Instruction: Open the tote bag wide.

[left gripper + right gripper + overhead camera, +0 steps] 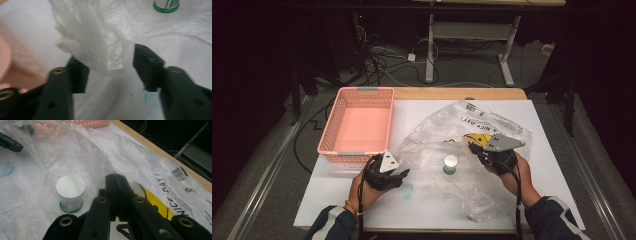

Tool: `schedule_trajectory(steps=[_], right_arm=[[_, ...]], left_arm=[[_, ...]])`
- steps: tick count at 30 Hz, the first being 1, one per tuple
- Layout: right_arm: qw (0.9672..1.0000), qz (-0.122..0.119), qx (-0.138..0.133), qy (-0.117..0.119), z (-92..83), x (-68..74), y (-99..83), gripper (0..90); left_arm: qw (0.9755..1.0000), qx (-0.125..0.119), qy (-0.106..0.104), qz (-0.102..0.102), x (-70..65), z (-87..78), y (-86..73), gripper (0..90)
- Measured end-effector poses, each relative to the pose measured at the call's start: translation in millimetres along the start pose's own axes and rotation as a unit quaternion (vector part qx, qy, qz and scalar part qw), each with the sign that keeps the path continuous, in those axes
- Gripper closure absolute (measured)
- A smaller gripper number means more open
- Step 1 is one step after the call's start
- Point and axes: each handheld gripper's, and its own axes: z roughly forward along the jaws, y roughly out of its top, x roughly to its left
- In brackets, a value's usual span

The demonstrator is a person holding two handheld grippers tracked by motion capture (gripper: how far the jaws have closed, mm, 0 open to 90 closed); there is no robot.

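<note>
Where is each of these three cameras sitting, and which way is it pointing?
High view: above the table, looking down; both forearms, left tool, right tool.
Left gripper view: on the left tool, facing a fold of the plastic bag.
Right gripper view: on the right tool, pinching the bag.
All three share the white-lidded jar.

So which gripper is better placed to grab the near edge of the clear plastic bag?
Left gripper: the clear plastic bag edge sits between its open jaws. Right gripper is shut on the bag.

Plastic bag [160, 170] printed "NICE DAY!", barcode beside it, jar label unreadable
</note>
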Motion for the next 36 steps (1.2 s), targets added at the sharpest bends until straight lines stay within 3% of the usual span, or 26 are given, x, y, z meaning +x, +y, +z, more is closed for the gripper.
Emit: schedule_trajectory(steps=[2, 4, 5, 6, 8, 9, 12, 16, 17, 22, 24, 26, 30, 31, 33, 35, 36], right_arm=[[1.0000, -0.001, 0.001, -0.002, -0.1, -0.8, -0.3, 85.6], [1.0000, 0.003, 0.001, 0.000, 0.0, -3.7, -2.0, 73.7], [1.0000, 0.003, 0.001, 0.000, 0.0, -3.7, -2.0, 73.7], [0.9999, 0.014, -0.001, -0.007, -1.3, -6.0, -3.4, 65.6], [0.9998, 0.018, -0.002, -0.007, -2.7, -7.2, -4.0, 63.5], [0.9997, 0.019, -0.007, -0.014, -6.8, -7.7, -4.9, 57.1], [0.9997, 0.020, -0.012, -0.012, -11.6, -8.2, -5.0, 54.8], [0.9994, 0.019, -0.028, -0.010, -31.8, -6.3, -4.4, 38.4], [0.9994, 0.019, -0.028, -0.010, -31.8, -6.3, -4.4, 38.4], [0.9983, 0.023, -0.043, 0.032, -58.6, 0.4, -9.9, 31.2], [0.9973, 0.028, -0.034, 0.059, -64.2, 5.7, -14.6, 27.1], [0.9965, 0.017, -0.012, 0.081, -67.1, 15.6, -19.4, 24.1], [0.9899, -0.009, 0.011, 0.141, -73.6, 37.8, -31.7, 22.3], [0.9853, -0.020, 0.025, 0.168, -75.7, 48.5, -39.3, 22.3], [0.9842, -0.030, 0.034, 0.171, -76.0, 53.7, -42.8, 22.3], [0.9808, -0.038, 0.047, 0.185, -73.4, 60.2, -51.4, 21.7], [0.9787, -0.042, 0.071, 0.188, -64.2, 65.1, -59.9, 22.1]], left_arm=[[0.9999, -0.005, -0.010, 0.006, 0.4, 2.7, 3.8, 56.3], [0.9997, -0.011, -0.019, 0.014, -1.1, 4.7, 8.4, 72.6], [0.9995, -0.014, -0.021, 0.020, -2.8, 5.2, 10.7, 72.6], [0.9993, -0.017, -0.023, 0.025, -4.4, 5.7, 12.6, 78.2], [0.9990, -0.020, -0.023, 0.033, -7.3, 6.7, 15.2, 80.5], [0.9988, -0.022, -0.026, 0.034, -8.0, 7.2, 16.0, 84.7], [0.9990, -0.024, -0.025, 0.029, -7.9, 8.4, 17.4, 86.1], [0.9991, -0.022, -0.023, 0.028, -8.4, 8.7, 17.2, 86.6], [0.9992, -0.022, -0.020, 0.027, -8.2, 8.3, 17.1, 86.6], [0.9993, -0.018, -0.021, 0.026, -8.1, 8.5, 16.5, 86.6], [0.9993, -0.016, -0.019, 0.027, -9.0, 9.2, 16.5, 86.6], [0.9994, -0.011, -0.019, 0.028, -9.2, 10.3, 16.4, 86.6], [0.9995, -0.007, -0.016, 0.027, -8.7, 11.3, 15.8, 86.7], [0.9995, -0.006, -0.016, 0.027, -8.7, 11.6, 15.6, 86.7], [0.9995, -0.006, -0.016, 0.028, -8.9, 11.7, 15.7, 86.6], [0.9995, -0.005, -0.014, 0.029, -9.5, 12.2, 15.7, 86.6], [0.9994, -0.003, -0.014, 0.031, -9.7, 12.4, 15.8, 86.6]])
